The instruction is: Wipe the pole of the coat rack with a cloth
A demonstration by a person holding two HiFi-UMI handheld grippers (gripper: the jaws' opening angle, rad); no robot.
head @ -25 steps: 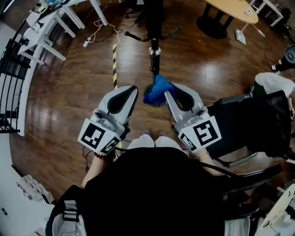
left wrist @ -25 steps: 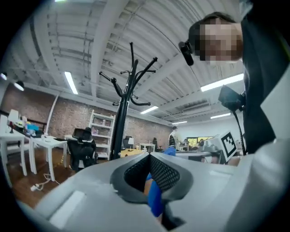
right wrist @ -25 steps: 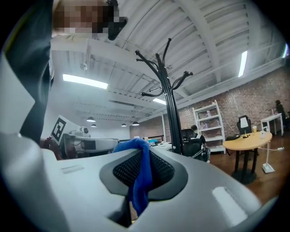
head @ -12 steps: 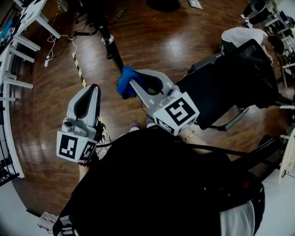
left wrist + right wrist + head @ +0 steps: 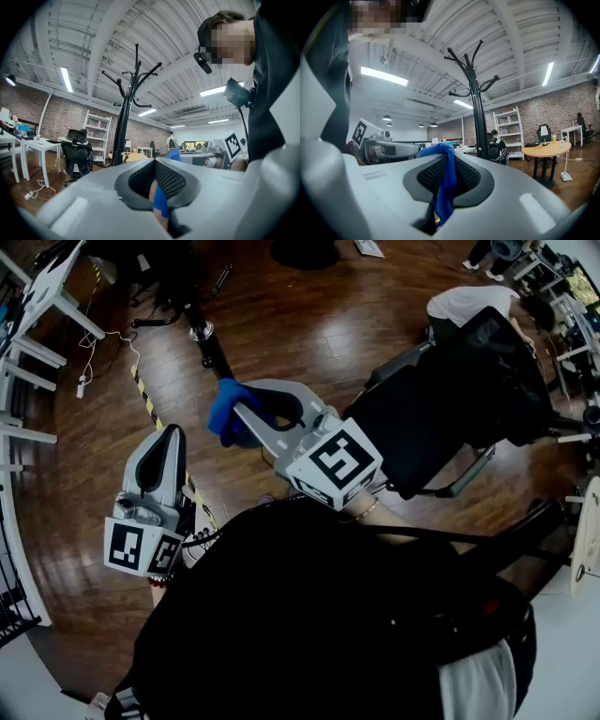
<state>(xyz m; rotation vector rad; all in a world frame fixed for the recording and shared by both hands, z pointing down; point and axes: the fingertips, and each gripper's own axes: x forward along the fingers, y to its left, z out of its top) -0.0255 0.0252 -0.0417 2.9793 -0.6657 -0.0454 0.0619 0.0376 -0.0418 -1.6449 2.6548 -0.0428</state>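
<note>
The right gripper (image 5: pixel 246 412), fingers clamped on the blue cloth (image 5: pixel 225 414), holds it at the coat rack's pole (image 5: pixel 213 352), while the left gripper (image 5: pixel 172 433) hangs nearby, fingers together and empty.

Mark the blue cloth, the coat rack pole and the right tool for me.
blue cloth (image 5: pixel 446 183), right gripper view, on the clamped fold.
coat rack pole (image 5: pixel 479 131), right gripper view, mid-shaft below the hooks.
right tool (image 5: pixel 238 411), head view, at its tips, beside the bunched cloth.

Pale grey left tool (image 5: pixel 172 434), right tool (image 5: pixel 242 409), marker cubes (image 5: pixel 335 463); black top (image 5: pixel 309 615).
</note>
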